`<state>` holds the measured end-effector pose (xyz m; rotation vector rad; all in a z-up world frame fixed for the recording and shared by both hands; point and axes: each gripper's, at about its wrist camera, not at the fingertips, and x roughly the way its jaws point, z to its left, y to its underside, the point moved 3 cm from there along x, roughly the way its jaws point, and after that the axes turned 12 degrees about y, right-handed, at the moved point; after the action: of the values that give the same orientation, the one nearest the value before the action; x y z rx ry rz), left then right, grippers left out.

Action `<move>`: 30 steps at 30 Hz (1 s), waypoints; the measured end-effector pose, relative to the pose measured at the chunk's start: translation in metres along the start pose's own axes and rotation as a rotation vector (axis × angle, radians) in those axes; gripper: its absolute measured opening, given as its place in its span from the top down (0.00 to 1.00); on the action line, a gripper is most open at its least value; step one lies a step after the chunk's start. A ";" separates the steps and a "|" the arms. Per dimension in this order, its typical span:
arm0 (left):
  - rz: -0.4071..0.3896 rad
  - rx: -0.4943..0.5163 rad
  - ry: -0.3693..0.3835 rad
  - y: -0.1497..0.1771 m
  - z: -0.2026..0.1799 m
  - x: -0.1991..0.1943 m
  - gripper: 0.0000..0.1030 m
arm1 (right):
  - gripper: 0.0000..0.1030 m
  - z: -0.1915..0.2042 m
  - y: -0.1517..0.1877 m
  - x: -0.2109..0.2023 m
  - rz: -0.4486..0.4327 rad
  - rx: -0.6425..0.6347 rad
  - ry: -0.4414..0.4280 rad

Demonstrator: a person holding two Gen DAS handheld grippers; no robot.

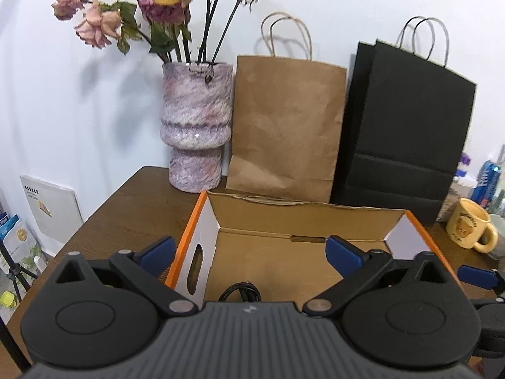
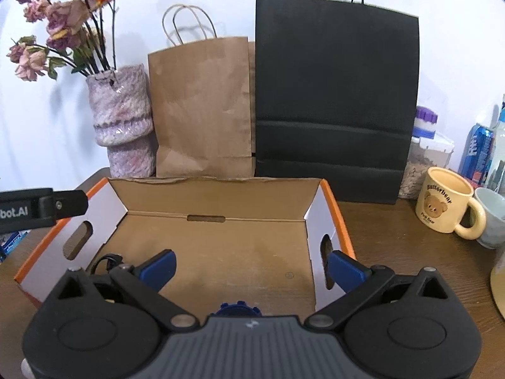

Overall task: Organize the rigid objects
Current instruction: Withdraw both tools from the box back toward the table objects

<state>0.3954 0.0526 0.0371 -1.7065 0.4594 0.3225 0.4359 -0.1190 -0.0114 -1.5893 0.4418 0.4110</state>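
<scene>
Both grippers hover over the open cardboard box (image 2: 217, 252) on the counter (image 2: 394, 237). The mug (image 2: 445, 203) stands outside it, right of the right gripper (image 2: 251, 268), the nearer one. Left gripper (image 1: 249, 252) and right alike: fingers spread wide, holding nothing.

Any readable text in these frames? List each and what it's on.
"Butterbear": yellow mug; smaller print beneath, too blurred.
"bot.AI": left hand-held gripper body, start cut off.
Blue can: lettering blurred.
White board on wall: print too small.
</scene>
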 end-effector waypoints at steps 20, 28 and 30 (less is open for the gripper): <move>-0.030 0.031 0.058 0.034 -0.015 -0.106 0.00 | 0.00 -0.021 0.037 -0.115 -0.116 -0.024 0.003; -0.023 0.056 0.075 0.066 -0.016 -0.145 0.00 | 0.00 -0.034 0.080 -0.154 -0.101 -0.054 0.012; -0.019 0.066 0.074 0.076 -0.015 -0.153 0.00 | 0.00 -0.037 0.091 -0.162 -0.093 -0.054 0.011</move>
<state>0.2243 0.0454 0.0442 -1.6619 0.5029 0.2284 0.2504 -0.1551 -0.0038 -1.6579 0.3655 0.3457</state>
